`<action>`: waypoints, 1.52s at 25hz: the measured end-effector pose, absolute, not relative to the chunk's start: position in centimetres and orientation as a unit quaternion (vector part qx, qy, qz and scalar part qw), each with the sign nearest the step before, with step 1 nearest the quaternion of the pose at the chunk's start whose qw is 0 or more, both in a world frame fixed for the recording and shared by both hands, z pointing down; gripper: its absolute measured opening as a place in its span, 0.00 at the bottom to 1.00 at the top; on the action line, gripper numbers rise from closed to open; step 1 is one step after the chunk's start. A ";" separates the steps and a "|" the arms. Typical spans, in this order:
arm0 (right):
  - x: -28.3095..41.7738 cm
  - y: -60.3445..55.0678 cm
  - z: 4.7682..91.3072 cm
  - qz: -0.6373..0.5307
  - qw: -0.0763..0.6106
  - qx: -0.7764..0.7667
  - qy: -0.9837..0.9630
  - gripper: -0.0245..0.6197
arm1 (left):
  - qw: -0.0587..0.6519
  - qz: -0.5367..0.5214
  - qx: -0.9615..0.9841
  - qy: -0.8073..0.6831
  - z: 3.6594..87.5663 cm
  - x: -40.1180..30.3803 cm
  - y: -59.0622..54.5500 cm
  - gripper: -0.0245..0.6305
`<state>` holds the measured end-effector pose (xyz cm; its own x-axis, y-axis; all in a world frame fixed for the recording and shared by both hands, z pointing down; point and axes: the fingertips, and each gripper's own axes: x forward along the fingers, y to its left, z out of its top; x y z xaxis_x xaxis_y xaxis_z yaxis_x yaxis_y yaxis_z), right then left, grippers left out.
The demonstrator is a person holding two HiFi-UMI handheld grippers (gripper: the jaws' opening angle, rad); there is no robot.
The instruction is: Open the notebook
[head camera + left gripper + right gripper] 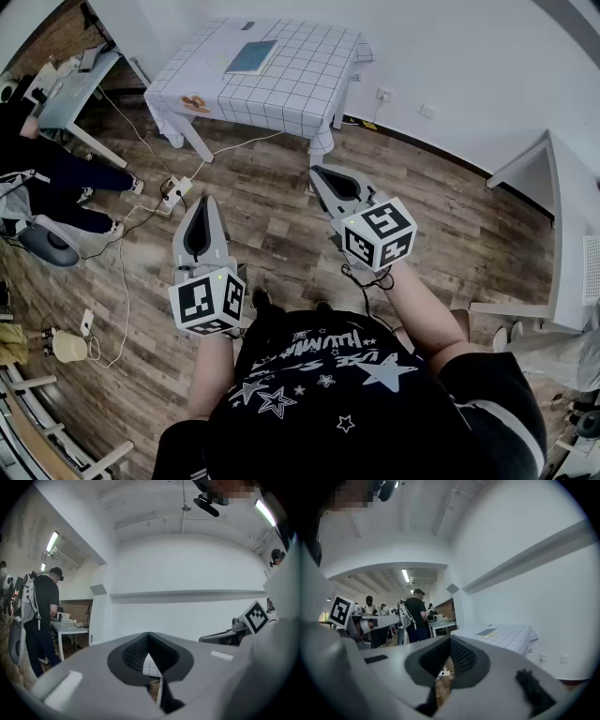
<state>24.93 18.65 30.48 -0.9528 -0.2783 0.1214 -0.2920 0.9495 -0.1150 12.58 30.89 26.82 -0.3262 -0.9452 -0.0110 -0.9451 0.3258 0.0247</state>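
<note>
A teal notebook (251, 56) lies closed on the far table with a white checked cloth (300, 84), well ahead of both grippers. In the right gripper view the notebook (486, 632) shows flat on that table (511, 639). My left gripper (202, 204) is held over the wooden floor, jaws shut and empty. My right gripper (322, 175) hangs to its right, nearer the table, jaws together with nothing in them. In the left gripper view the left gripper (149, 635) points level at the white wall. The right gripper (450, 640) aims toward the table's left side.
A power strip (175, 190) and cables lie on the floor left of the table. A person sits at the left (56, 178) beside a grey desk (66, 89). A standing person (415, 616) shows farther off. A white desk (562, 234) stands at the right. Small orange items (195, 103) lie on the cloth.
</note>
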 end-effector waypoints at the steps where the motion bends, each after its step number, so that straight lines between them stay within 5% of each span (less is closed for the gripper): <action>1: 25.0 18.7 30.5 0.066 0.053 0.144 -0.986 0.06 | 0.002 -0.013 0.581 -0.813 26.8 12.7 30.8 0.05; 20: 26.6 19.7 32.1 0.068 0.069 0.130 -0.987 0.06 | 0.020 0.007 0.585 -0.811 28.2 15.2 31.0 0.05; 30: 28.3 18.4 31.9 0.100 0.021 0.137 -0.985 0.06 | 0.012 0.026 0.598 -0.801 28.2 17.4 30.3 0.05; 38: 25.4 17.4 33.2 0.100 0.035 0.146 -0.984 0.06 | 0.020 0.020 0.611 -0.791 29.5 13.6 28.0 0.05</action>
<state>25.39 17.40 33.23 -0.9550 -0.2796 0.0987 -0.2937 0.9376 -0.1860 13.64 28.00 29.46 -0.2516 -0.9662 0.0563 -0.9678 0.2515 -0.0076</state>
